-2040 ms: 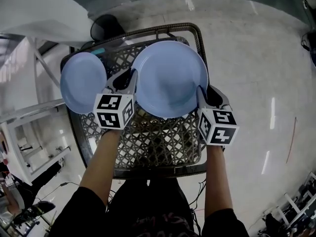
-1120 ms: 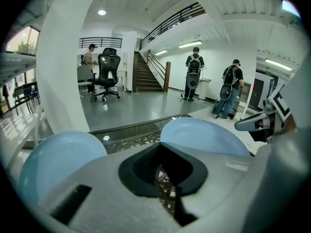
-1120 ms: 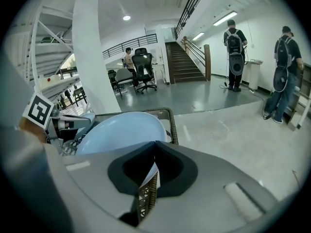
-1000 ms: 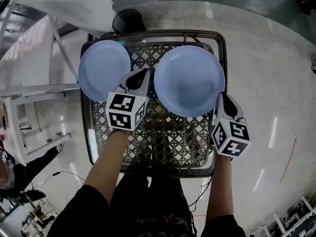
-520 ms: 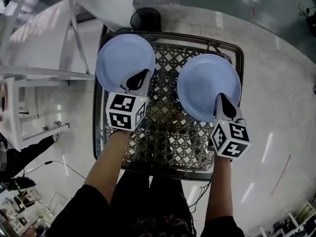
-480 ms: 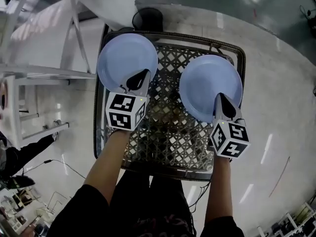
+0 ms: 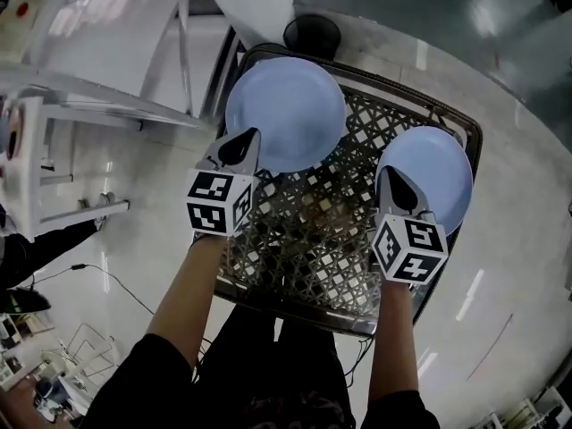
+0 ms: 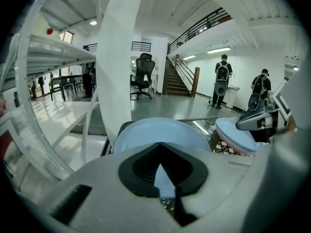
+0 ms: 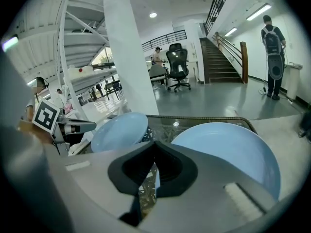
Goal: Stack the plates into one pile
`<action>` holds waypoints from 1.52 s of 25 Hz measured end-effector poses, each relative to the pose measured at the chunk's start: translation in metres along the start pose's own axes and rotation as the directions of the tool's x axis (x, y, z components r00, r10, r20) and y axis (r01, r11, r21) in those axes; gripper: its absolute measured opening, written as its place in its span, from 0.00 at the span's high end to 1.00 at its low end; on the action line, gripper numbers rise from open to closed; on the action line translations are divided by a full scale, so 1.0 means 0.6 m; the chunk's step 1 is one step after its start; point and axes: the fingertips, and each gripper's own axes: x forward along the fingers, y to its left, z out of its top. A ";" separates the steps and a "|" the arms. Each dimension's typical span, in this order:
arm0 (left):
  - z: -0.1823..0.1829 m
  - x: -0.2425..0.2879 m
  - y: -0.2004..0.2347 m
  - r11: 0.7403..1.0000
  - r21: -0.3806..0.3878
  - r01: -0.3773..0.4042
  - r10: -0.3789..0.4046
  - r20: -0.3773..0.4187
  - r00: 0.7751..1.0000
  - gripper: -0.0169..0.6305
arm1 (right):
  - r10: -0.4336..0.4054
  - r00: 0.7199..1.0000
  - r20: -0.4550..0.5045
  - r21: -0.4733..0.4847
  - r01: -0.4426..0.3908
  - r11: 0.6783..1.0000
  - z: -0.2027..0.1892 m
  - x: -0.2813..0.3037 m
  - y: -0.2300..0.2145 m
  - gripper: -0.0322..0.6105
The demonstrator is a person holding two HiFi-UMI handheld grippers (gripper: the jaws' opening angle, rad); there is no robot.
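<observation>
Nearest, the left gripper (image 7: 237, 143) is clamped on the near rim of the left plate (image 7: 290, 110). The right gripper (image 7: 393, 184) pinches the near rim of the right plate (image 7: 438, 172) the same way. Both plates are pale blue and sit well apart above the lattice table (image 7: 304, 239), so no pile exists yet.

Each plate hangs from a small bite on one edge. The main risk, I judge, is a plate swinging down or slipping out if a wrist twists during the carry. Bringing one over the other too flat could knock rim against rim and jar the grip. Letting go off-centre could leave the top plate sliding off.

The right plate sits close to the table's right edge, with bare floor (image 7: 518, 266) beyond it, so a drop there would miss the table. The middle of the lattice between the plates is free and is the safest place to meet. Farther off, a white post (image 7: 259, 3) rises just past the left plate, and a white rack (image 7: 63, 96) stands to the left. That leaves little room for swinging that way.
</observation>
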 end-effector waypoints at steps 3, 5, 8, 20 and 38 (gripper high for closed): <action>-0.013 -0.008 0.043 1.000 -0.019 -0.023 0.023 -0.014 1.000 0.98 | 0.004 1.000 -0.011 -0.010 -0.004 1.000 -0.002 0.012 0.019 0.94; -0.021 -0.012 0.062 0.999 -0.033 -0.033 0.032 -0.023 0.999 0.97 | 0.004 1.000 -0.020 -0.014 -0.004 1.000 -0.003 0.018 0.026 0.94; -0.025 -0.015 0.079 0.998 -0.039 -0.041 0.040 -0.025 0.999 0.97 | 0.010 1.000 -0.024 -0.015 -0.010 1.000 -0.001 0.031 0.041 0.94; -0.061 0.016 0.135 0.991 -0.126 -0.055 0.040 -0.122 0.992 0.80 | 0.002 0.999 -0.039 -0.019 -0.003 1.000 -0.005 0.050 0.051 0.94; -0.090 0.093 0.146 0.985 -0.170 -0.022 -0.018 -0.233 0.972 0.83 | -0.046 0.998 -0.051 -0.013 0.046 0.999 -0.021 0.045 0.005 0.94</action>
